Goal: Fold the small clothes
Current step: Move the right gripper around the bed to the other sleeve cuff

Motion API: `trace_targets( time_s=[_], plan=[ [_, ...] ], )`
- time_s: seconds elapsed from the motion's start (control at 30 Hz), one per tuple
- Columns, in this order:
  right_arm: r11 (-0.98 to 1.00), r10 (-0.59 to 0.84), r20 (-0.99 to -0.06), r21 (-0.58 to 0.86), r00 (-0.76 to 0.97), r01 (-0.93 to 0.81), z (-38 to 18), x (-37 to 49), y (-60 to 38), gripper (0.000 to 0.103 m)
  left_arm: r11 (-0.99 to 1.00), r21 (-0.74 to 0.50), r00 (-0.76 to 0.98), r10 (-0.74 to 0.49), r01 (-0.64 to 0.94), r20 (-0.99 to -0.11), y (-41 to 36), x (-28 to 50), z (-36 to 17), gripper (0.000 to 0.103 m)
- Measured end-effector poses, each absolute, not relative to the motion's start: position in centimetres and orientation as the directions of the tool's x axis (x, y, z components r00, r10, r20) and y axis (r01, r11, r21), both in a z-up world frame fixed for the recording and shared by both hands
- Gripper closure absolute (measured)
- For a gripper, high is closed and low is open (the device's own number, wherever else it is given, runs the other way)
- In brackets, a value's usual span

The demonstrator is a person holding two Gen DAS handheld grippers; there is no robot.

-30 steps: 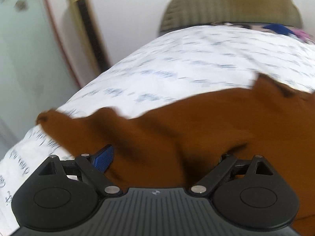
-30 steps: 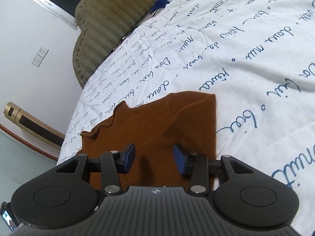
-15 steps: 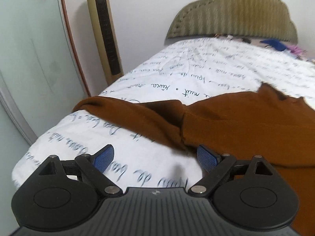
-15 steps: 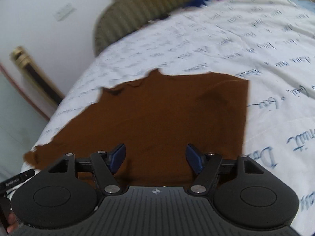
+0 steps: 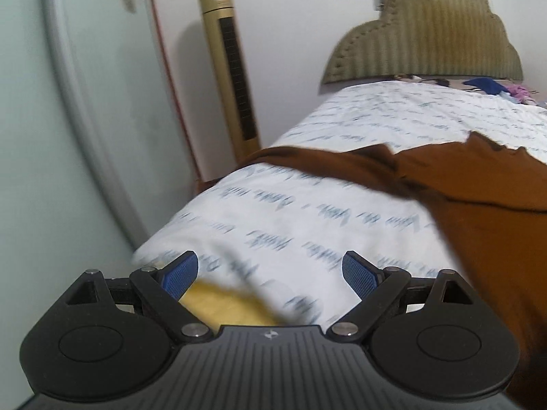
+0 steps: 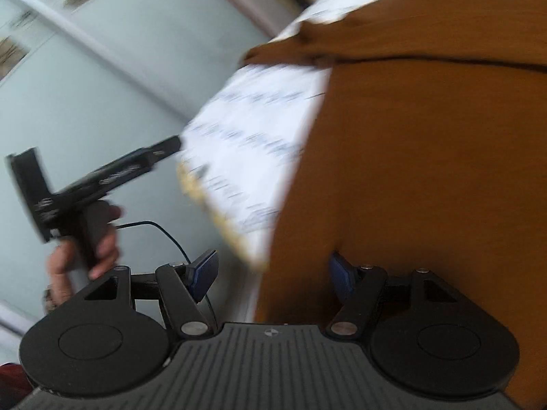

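A brown long-sleeved top (image 5: 478, 212) lies spread on the white bed cover with blue writing (image 5: 307, 218), one sleeve (image 5: 307, 157) reaching to the bed's left edge. My left gripper (image 5: 270, 273) is open over bare cover near the bed's corner, with nothing between its blue pads. In the right wrist view the top (image 6: 427, 171) fills the right side. My right gripper (image 6: 273, 273) is open and tilted, its right finger over the top's edge, pinching nothing. The left gripper (image 6: 164, 148) shows there too, held by a hand (image 6: 85, 249).
A gold tower fan (image 5: 232, 68) stands by the wall beyond the bed's left side. A pale glass door (image 5: 51, 136) is close on the left. An olive headboard (image 5: 424, 34) and loose clothes (image 5: 485, 85) sit at the far end. A yellow sheet (image 5: 222, 304) shows at the corner.
Both grippers have drawn back toward the bed's near corner. The left one has come clear of the brown cloth. The right one's jaws have widened and it has rolled toward the bed's edge.
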State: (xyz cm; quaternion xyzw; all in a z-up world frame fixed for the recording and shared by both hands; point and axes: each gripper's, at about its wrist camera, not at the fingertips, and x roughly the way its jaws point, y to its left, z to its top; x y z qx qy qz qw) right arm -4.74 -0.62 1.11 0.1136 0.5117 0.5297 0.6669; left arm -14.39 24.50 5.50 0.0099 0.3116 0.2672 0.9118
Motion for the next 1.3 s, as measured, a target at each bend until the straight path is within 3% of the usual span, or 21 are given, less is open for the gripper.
trace_targets(
  time_s=[0.13,0.23,0.37,0.47,0.6,0.77,1.03,1.17,1.3],
  plan=[
    [0.317,0.787,-0.582,0.664,-0.203,-0.677,2.4,-8.6,6.4,0.031,0.819,0.171,0.614,0.533,-0.548,-0.583,27.3,-16.1,4.9,0.011],
    [0.226,0.750,-0.598,0.633,-0.282,-0.741,3.0,-11.5,10.7,0.034,0.792,0.136,0.599,0.550,-0.595,-0.582,29.8,-17.6,4.6,0.011],
    [0.094,0.690,-0.670,0.460,-0.275,-0.883,5.0,-15.6,13.4,0.034,0.759,0.107,0.576,0.570,-0.642,-0.587,32.6,-19.0,4.1,0.011],
    [0.122,0.711,-0.666,0.434,-0.226,-0.893,6.7,-13.7,13.9,0.034,0.756,0.076,0.590,0.564,-0.650,-0.578,33.6,-19.4,3.8,0.011],
    [0.308,0.774,-0.633,0.397,-0.015,-0.865,9.9,-6.1,15.7,0.034,0.750,0.034,0.603,0.558,-0.661,-0.570,34.8,-18.1,3.7,0.011],
    [0.478,0.792,-0.595,0.467,0.135,-0.744,11.8,4.4,20.9,0.033,0.752,0.010,0.618,0.549,-0.659,-0.563,36.3,-15.4,4.0,0.011],
    [0.588,0.716,-0.662,0.404,0.220,-0.701,8.7,11.8,31.5,0.033,0.704,-0.087,0.587,0.510,-0.704,-0.629,41.4,-8.6,3.2,0.011],
    [0.583,0.712,-0.690,0.479,0.129,-0.656,5.3,15.2,33.8,0.033,0.629,-0.120,0.531,0.520,-0.768,-0.670,44.7,-6.9,2.1,0.011],
    [0.389,0.811,-0.574,0.674,-0.114,-0.628,4.1,14.0,33.1,0.031,0.560,-0.150,0.497,0.542,-0.815,-0.677,47.5,-7.8,1.5,0.011]
  ],
)
